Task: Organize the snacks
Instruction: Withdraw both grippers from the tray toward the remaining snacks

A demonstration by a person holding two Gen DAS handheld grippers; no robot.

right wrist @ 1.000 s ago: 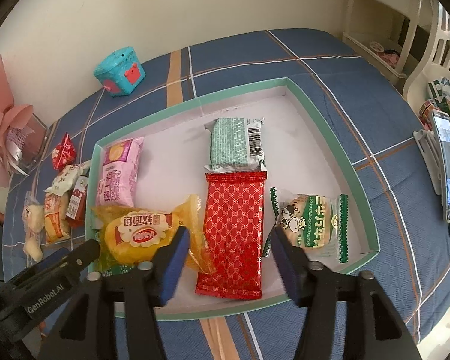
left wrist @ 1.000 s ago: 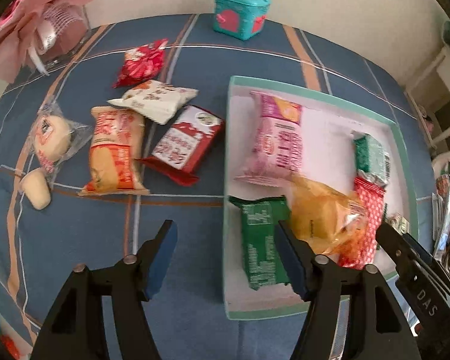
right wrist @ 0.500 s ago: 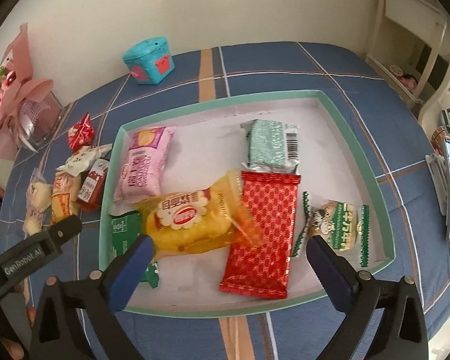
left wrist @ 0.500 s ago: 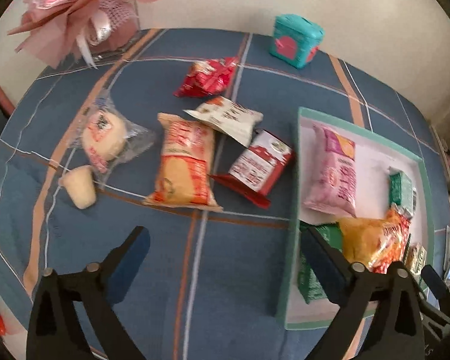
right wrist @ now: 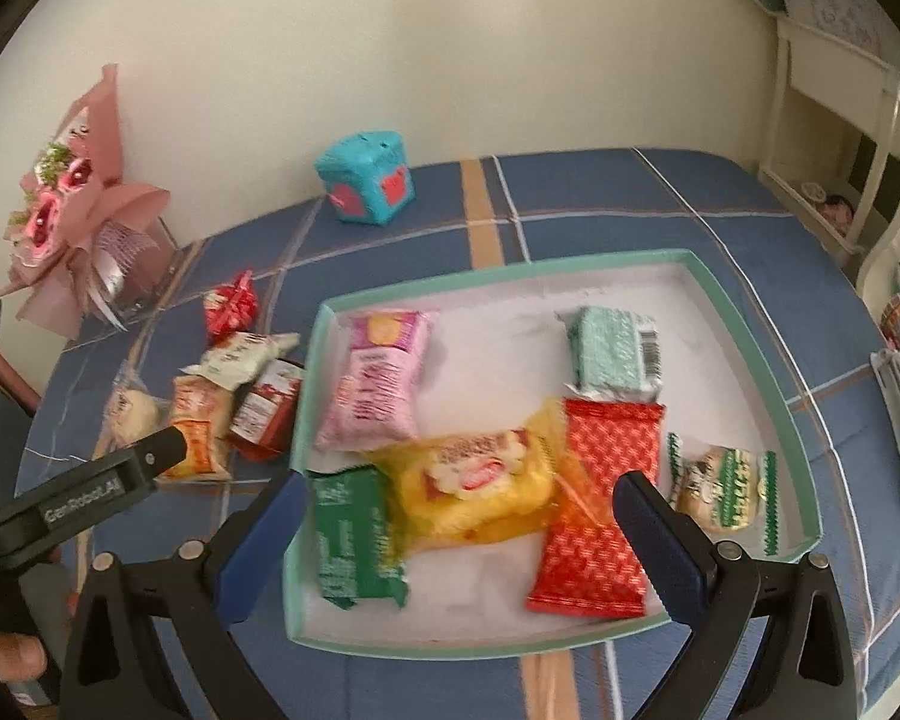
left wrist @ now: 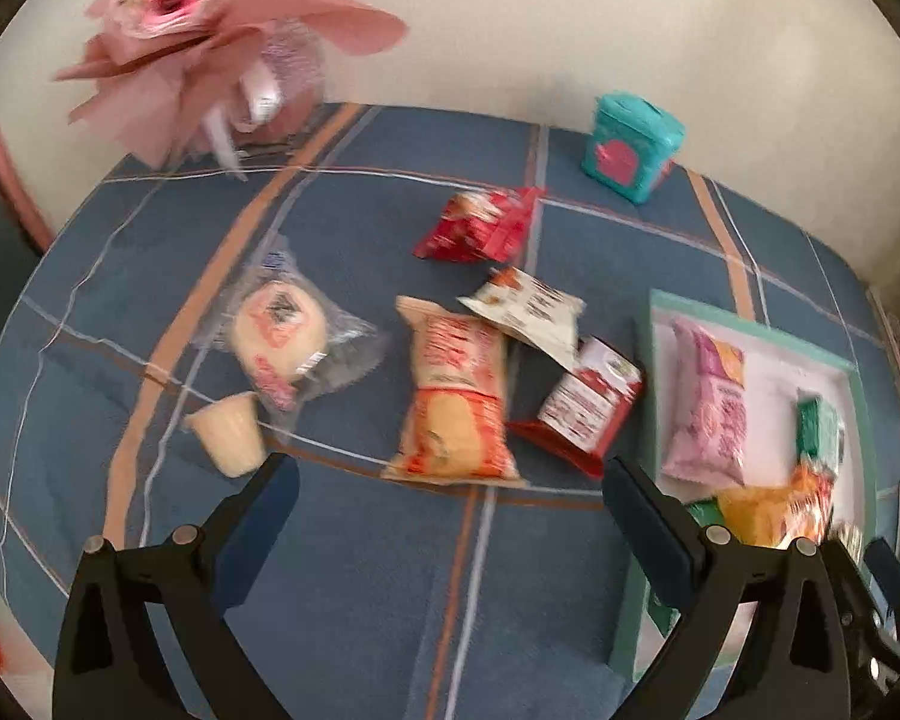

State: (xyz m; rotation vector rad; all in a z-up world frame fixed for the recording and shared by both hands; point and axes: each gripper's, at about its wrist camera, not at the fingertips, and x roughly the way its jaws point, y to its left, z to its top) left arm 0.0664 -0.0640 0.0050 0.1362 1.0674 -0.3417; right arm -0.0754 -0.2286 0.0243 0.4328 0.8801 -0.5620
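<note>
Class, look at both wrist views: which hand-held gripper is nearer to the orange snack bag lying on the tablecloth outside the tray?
Left. The left hand-held gripper hovers just before the orange snack bag; the right hand-held gripper hangs over the tray.

— What's in the tray (right wrist: 744, 324)?
— Six snack packets (right wrist: 480, 480), to my right.
— And outside it?
— Five loose packets (left wrist: 456, 396) and a small cup (left wrist: 228, 432) on the cloth (left wrist: 360, 570) to its left; a small box (left wrist: 630, 147) stands behind them.
</note>
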